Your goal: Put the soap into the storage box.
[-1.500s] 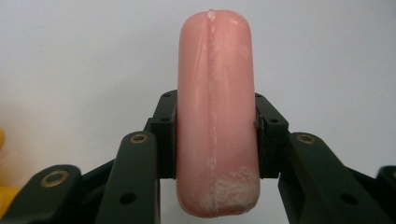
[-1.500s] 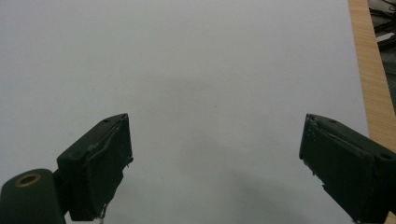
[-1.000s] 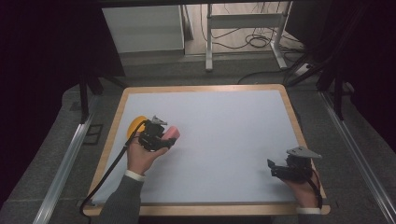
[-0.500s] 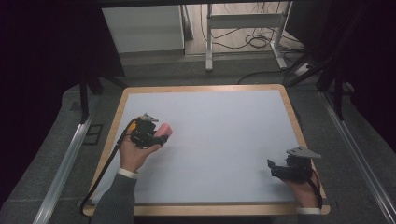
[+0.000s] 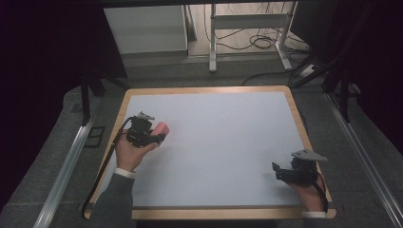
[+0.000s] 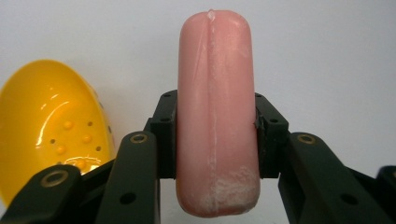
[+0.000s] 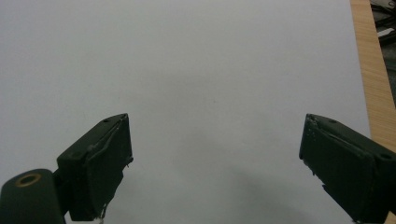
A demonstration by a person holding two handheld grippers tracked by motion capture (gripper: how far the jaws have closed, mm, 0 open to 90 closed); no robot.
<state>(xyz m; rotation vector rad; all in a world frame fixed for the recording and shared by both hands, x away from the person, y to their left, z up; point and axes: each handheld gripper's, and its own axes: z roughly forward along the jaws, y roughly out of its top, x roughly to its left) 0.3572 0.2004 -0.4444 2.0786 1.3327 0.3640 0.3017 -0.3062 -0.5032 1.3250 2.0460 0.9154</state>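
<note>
A pink sausage (image 6: 215,70) stands lengthwise between the jaws of my left gripper (image 6: 215,135), which is shut on its lower half. In the high view the left gripper (image 5: 156,136) holds the sausage (image 5: 162,128) over the left part of the white table top (image 5: 223,133). A yellow perforated bowl (image 6: 51,121) lies just to the left of the jaws in the left gripper view. My right gripper (image 5: 277,172) rests low near the table's front right corner, open with nothing between its jaws (image 7: 215,154).
A wooden rim (image 5: 297,114) borders the table top; in the right gripper view it runs along the right side (image 7: 371,70). Beyond the far edge stand a white cabinet (image 5: 145,28) and a metal frame with cables (image 5: 247,21).
My left gripper has carried the sausage a little to the left and farther away, now covering the yellow bowl in the high view. The right gripper has stayed put.
</note>
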